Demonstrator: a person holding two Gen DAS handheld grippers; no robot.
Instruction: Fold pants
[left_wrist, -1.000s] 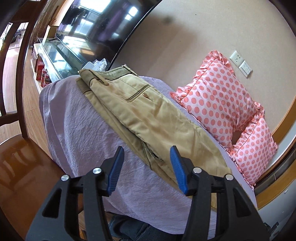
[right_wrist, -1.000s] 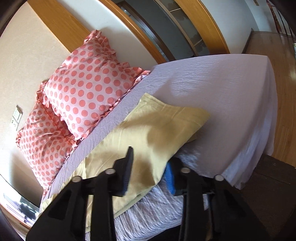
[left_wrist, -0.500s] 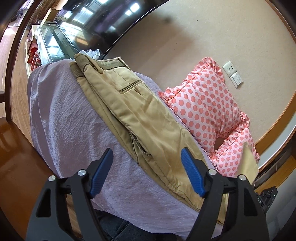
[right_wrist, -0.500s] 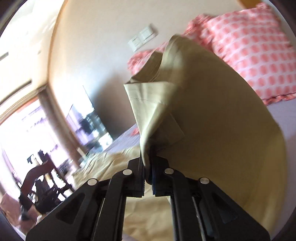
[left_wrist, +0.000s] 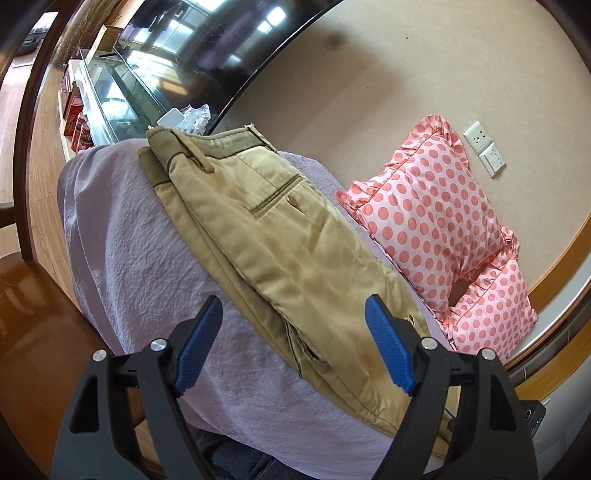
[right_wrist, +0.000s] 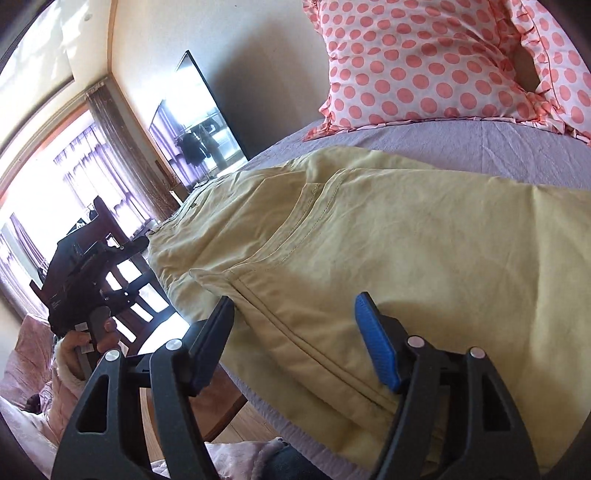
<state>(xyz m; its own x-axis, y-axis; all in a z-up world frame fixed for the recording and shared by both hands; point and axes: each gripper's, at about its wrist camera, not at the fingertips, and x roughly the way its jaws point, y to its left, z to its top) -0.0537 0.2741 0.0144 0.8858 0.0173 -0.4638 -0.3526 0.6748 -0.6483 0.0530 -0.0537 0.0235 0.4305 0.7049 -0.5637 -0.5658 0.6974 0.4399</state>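
Observation:
Khaki pants (left_wrist: 280, 236) lie folded lengthwise on a lilac-covered table (left_wrist: 122, 258), waistband at the far end. In the right wrist view the pant legs (right_wrist: 388, 236) lie doubled back over the upper part, hem edge near the fingers. My left gripper (left_wrist: 293, 343) is open and empty, hovering over the near edge of the pants. My right gripper (right_wrist: 295, 332) is open and empty, just above the folded leg hem. The left gripper's body (right_wrist: 85, 280) shows at the left of the right wrist view.
Two pink polka-dot pillows (left_wrist: 436, 221) lean on the wall behind the table; they also show in the right wrist view (right_wrist: 424, 62). A black TV (left_wrist: 207, 40) and a glass cabinet (left_wrist: 110, 96) stand beyond. A dark wooden chair (right_wrist: 122, 254) is beside the table.
My right gripper carried the pant leg ends up and over, laid them on the upper part and opened, letting go. My left gripper opened wider and stayed over the near edge.

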